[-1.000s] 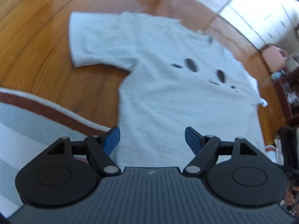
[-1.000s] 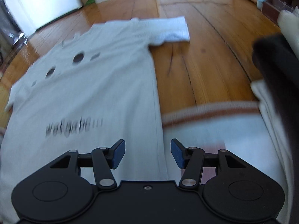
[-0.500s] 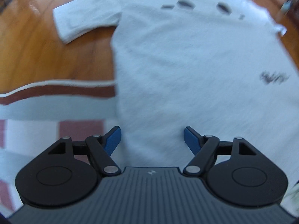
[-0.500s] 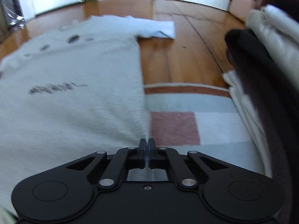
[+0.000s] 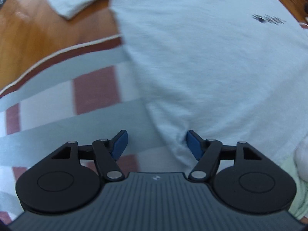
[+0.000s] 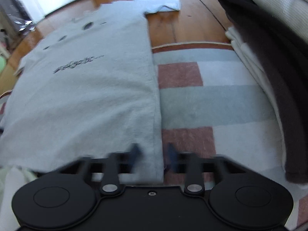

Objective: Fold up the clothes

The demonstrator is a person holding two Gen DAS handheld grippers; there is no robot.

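Left gripper (image 5: 156, 142): pointed steeply down over the lower corner of the T-shirt; blue pads apart and closing, with a bunched fold of hem fabric between them, the right pad touching the cloth, the left pad clear of it over the rug.

Right gripper (image 6: 153, 156): pointed down at the opposite lower corner; pads blurred, parted and opening, standing to either side of the shirt's side seam. No firm pinch visible.

T-shirt (image 5: 202, 57): pale grey, short-sleeved, spread flat and front up. Long axis runs from the hem at the grippers away to the collar at the far end. Hem half lies on the rug, chest and sleeves on the floor. Dark printed word across the middle; several dark oval marks nearer the collar in the right wrist view. One sleeve (image 6: 165, 4) extends sideways onto bare boards.

Rug (image 6: 211, 100): checked in white, grey-blue and dull red, with a brown and cream border.

Floor (image 5: 38, 30): glossy wooden boards.

Stack of clothes (image 6: 269, 44): white and black garments, at the right edge of the rug, apart from the shirt.
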